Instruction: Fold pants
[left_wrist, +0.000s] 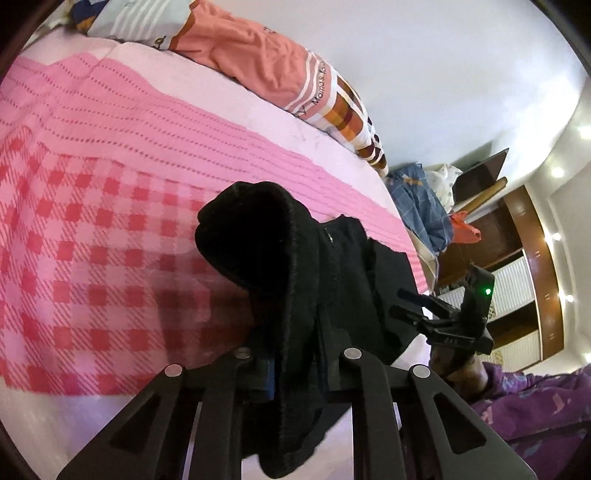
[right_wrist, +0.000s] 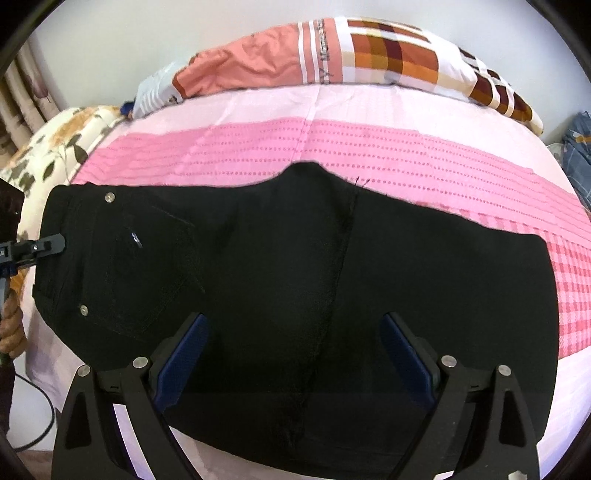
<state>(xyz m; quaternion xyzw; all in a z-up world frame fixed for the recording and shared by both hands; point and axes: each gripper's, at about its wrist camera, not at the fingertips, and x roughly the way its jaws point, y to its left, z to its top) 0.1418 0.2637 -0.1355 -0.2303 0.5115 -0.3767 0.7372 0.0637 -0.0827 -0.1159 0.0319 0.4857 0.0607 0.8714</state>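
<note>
Black pants (right_wrist: 295, 277) lie flat on the pink bed cover, waistband and back pocket at the left, folded lengthwise. My right gripper (right_wrist: 295, 354) is open, its blue pads (right_wrist: 184, 350) spread wide just above the near part of the pants. My left gripper (left_wrist: 295, 373) is shut on the pants' waistband (left_wrist: 273, 258), which bunches up between its fingers and lifts off the bed. In the right wrist view the left gripper (right_wrist: 55, 245) shows at the waistband's left edge. In the left wrist view the right gripper (left_wrist: 424, 314) shows at right.
A pink knit and checked cover (left_wrist: 110, 221) tops the bed (right_wrist: 369, 107). An orange-and-plaid quilt (right_wrist: 332, 51) lies along the far edge by the wall. A floral pillow (right_wrist: 55, 147) is at far left. Blue bedding (left_wrist: 421, 203) and a wooden wardrobe (left_wrist: 524, 258) stand beyond the bed.
</note>
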